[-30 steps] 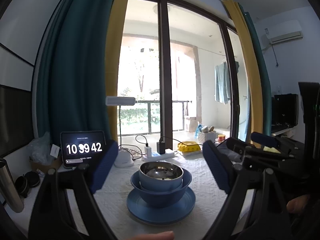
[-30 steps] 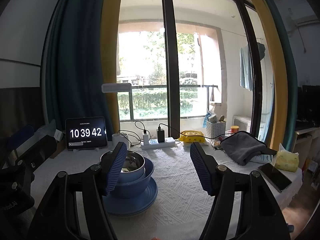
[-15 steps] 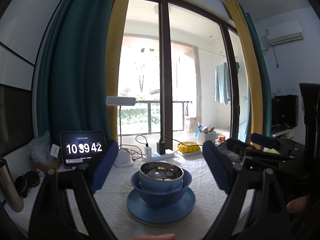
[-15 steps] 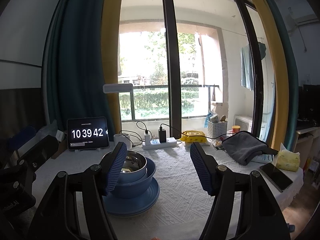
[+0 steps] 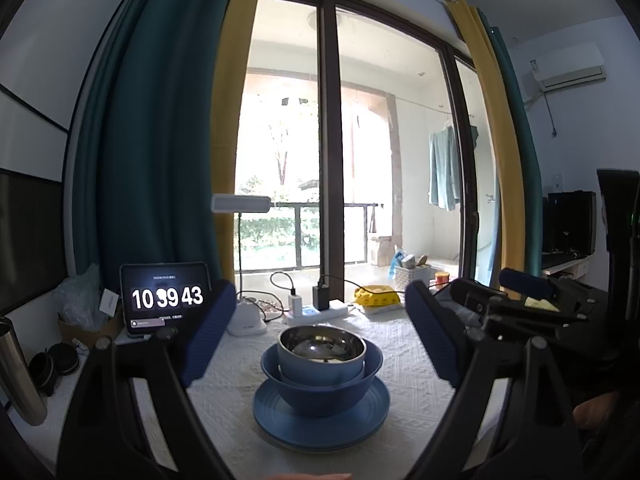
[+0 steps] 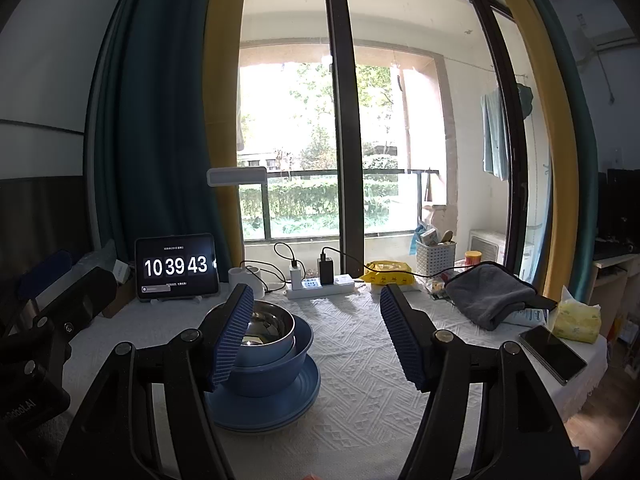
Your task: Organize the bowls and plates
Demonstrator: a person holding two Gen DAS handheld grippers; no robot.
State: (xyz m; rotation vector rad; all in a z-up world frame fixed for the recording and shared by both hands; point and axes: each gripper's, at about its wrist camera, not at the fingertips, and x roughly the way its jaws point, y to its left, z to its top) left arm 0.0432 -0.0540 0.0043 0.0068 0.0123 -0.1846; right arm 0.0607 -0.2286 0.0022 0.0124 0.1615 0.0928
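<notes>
A steel-lined small bowl (image 5: 322, 354) sits nested in a larger blue bowl (image 5: 324, 394), which stands on a blue plate (image 5: 320, 426) on the white tablecloth. My left gripper (image 5: 320, 344) is open and empty, held back from the stack, which shows between its fingers. In the right wrist view the same stack (image 6: 266, 364) lies at the left, partly behind the left finger (image 6: 232, 336). My right gripper (image 6: 318, 336) is open and empty over bare cloth to the right of the stack.
At the table's back stand a tablet clock (image 6: 176, 267), a white lamp base (image 5: 246, 320), a power strip (image 6: 320, 286) with cables and a yellow pack (image 6: 388, 270). A grey towel (image 6: 490, 292), a phone (image 6: 552, 354) and a yellow bag (image 6: 578, 318) lie at right.
Both grippers stay open and almost still. The right wrist view has shifted slightly, so the stack sits a little further right. The clock now reads 10:39:43.
</notes>
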